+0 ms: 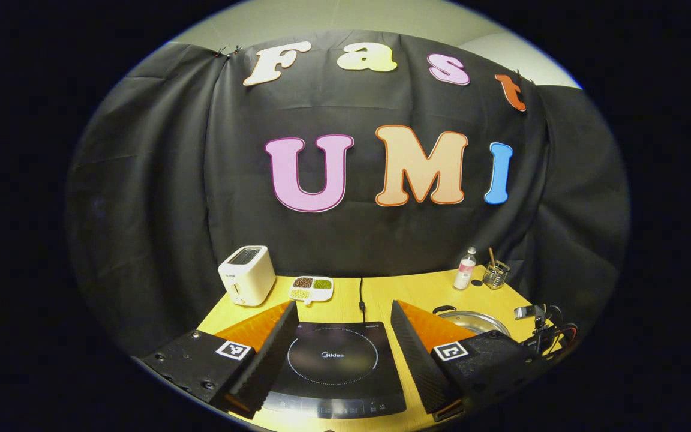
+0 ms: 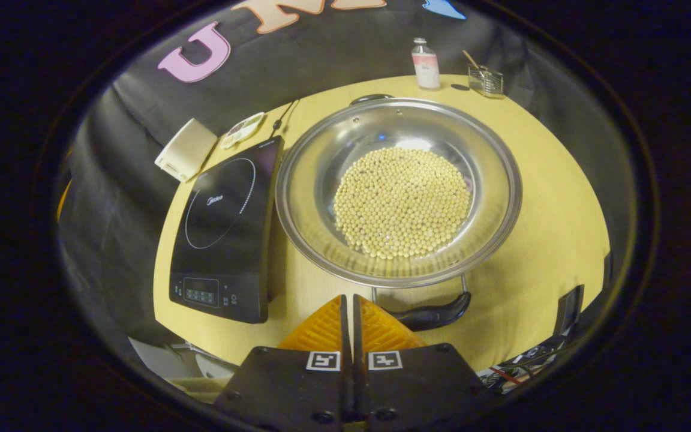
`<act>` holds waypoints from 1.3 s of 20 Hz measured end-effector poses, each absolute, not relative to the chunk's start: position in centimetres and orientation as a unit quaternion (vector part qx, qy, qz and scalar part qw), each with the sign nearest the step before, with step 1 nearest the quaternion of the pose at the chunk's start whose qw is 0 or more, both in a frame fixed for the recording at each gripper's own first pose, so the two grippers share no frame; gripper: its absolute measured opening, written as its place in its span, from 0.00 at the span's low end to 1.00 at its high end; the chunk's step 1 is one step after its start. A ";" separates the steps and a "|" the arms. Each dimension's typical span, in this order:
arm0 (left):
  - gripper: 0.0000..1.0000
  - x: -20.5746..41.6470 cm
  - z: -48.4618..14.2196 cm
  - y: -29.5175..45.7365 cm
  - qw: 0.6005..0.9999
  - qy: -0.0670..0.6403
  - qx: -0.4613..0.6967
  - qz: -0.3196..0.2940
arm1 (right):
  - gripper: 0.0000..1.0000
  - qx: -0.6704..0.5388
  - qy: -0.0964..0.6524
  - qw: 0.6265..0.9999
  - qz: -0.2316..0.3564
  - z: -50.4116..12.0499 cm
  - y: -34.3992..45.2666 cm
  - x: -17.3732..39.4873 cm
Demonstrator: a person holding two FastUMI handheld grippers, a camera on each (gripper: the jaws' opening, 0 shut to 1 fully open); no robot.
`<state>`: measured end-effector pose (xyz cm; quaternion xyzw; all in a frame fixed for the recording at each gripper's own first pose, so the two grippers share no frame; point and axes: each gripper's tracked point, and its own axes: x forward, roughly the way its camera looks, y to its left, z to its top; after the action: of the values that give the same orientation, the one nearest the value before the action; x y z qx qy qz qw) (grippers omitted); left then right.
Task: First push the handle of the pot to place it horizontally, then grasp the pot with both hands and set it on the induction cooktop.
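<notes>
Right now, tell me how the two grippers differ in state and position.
The left gripper has its jaws spread wide, framing the induction cooktop; the right gripper has its jaws closed together on nothing. The left gripper hangs in front of the cooktop, while the right gripper hangs over the pot's near handle, the pot of beans ahead. Neither holds anything.

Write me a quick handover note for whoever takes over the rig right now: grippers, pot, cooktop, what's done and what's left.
Left gripper: open, empty, over the induction cooktop.
Right gripper: shut, empty, just short of the pot's near handle.
Pot, holding beans, sits on the table right of the cooktop.
Done: nothing confirmed.
Left: push the handle horizontal, grasp with both grippers, set it on the cooktop.
</notes>
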<state>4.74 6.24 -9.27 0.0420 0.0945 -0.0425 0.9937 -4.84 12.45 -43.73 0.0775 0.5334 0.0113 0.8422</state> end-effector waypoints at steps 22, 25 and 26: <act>0.95 4.8 -10.1 0.3 0.993 0.105 0.030 -0.047 | 0.03 0.085 0.534 0.840 -0.050 -43.8 3.5 -4.4; 0.95 4.7 -10.1 0.2 0.993 0.107 0.028 -0.036 | 0.02 0.086 0.534 0.839 -0.054 -43.8 2.5 -4.0; 0.95 4.7 -10.3 0.3 0.993 0.107 0.028 -0.032 | 0.02 0.085 0.534 0.839 -0.055 -43.8 2.1 -4.0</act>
<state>4.66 0.32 -10.28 0.0275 0.1071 -0.0317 0.9934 -4.00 2.08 -43.79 0.0853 0.5339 -0.0550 0.8395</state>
